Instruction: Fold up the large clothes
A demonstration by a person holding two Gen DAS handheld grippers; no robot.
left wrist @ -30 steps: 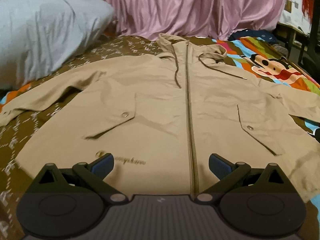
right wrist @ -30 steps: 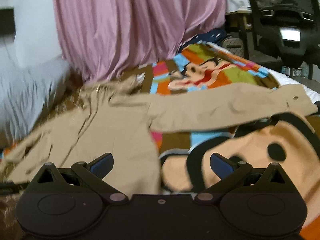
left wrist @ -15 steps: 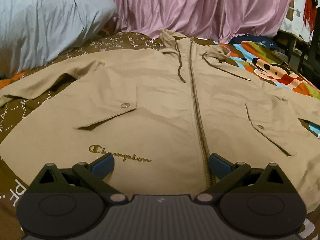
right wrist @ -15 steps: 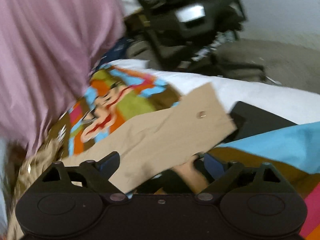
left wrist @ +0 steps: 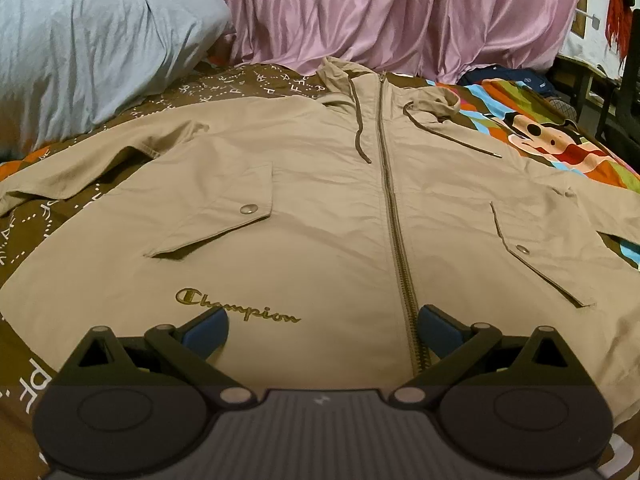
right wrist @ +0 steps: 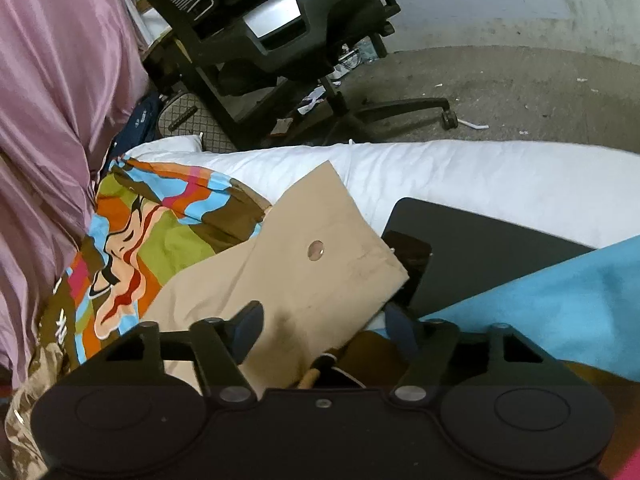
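Note:
A tan hooded zip jacket [left wrist: 320, 200] lies face up and spread flat on the bed, hood toward the pink curtain. My left gripper [left wrist: 322, 326] is open and empty, low over the jacket's hem beside the zipper. In the right wrist view the jacket's sleeve cuff [right wrist: 304, 264] with a snap button lies near the bed's edge. My right gripper [right wrist: 324, 330] is open, its jaws straddling the cuff's near edge, closed on nothing.
A grey pillow [left wrist: 88, 60] lies at the back left and a pink curtain [left wrist: 400, 12] hangs behind the bed. A black flat object [right wrist: 472, 256] lies beside the cuff. A white mattress edge [right wrist: 480, 176], an office chair [right wrist: 280, 40] and bare floor lie beyond.
My left gripper has moved closer over the hem. My right gripper has swung right and down to the sleeve cuff at the bed's edge.

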